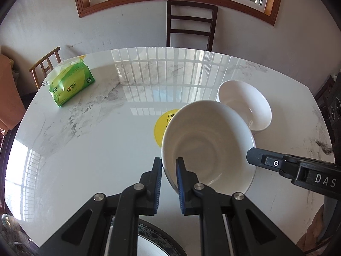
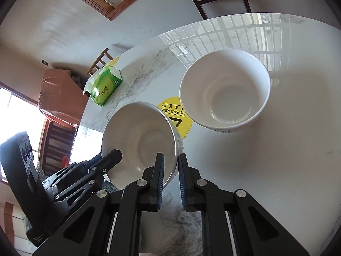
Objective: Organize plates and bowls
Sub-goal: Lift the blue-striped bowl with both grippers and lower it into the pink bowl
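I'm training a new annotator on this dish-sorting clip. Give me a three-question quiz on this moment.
1. True or false: only the left tool grips the tilted white bowl.
2. Which item lies at the table's far left corner: (a) a green tissue pack, (b) a mug, (c) a spoon?
3. What does the tilted bowl partly cover on the tabletop?

Key
1. False: the right tool clamps the opposite rim, so both hold it.
2. (a), the green tissue pack.
3. A round yellow sticker; a second white bowl sits upright beyond.
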A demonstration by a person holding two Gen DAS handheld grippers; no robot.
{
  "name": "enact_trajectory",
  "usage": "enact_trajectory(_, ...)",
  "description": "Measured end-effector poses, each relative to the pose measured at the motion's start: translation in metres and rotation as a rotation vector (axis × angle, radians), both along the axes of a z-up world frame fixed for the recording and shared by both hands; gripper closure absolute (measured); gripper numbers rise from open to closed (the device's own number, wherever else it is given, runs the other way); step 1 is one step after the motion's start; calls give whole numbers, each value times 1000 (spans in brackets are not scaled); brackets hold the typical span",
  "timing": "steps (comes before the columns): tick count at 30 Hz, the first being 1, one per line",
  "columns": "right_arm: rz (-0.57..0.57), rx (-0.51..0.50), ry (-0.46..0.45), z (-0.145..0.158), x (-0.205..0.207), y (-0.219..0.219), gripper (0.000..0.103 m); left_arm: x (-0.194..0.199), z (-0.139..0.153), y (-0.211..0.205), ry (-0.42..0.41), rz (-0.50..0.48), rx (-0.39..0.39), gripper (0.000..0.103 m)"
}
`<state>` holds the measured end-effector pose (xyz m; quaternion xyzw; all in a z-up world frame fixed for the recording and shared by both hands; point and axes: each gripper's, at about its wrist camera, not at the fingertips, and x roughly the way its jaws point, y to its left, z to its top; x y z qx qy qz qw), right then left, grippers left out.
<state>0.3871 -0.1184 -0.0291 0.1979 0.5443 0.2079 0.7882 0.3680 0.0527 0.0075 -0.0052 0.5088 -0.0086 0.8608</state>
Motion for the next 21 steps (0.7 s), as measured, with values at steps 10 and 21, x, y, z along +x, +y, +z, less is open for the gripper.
enact_trajectory(10,-7,33,-28,21,-29,-19,91,-33,29,-15,-24,-25,-31,89)
enact_trajectory(21,13,35,-91,60,-93,-34,91,-110,74,-29,-56,-60,-89,89)
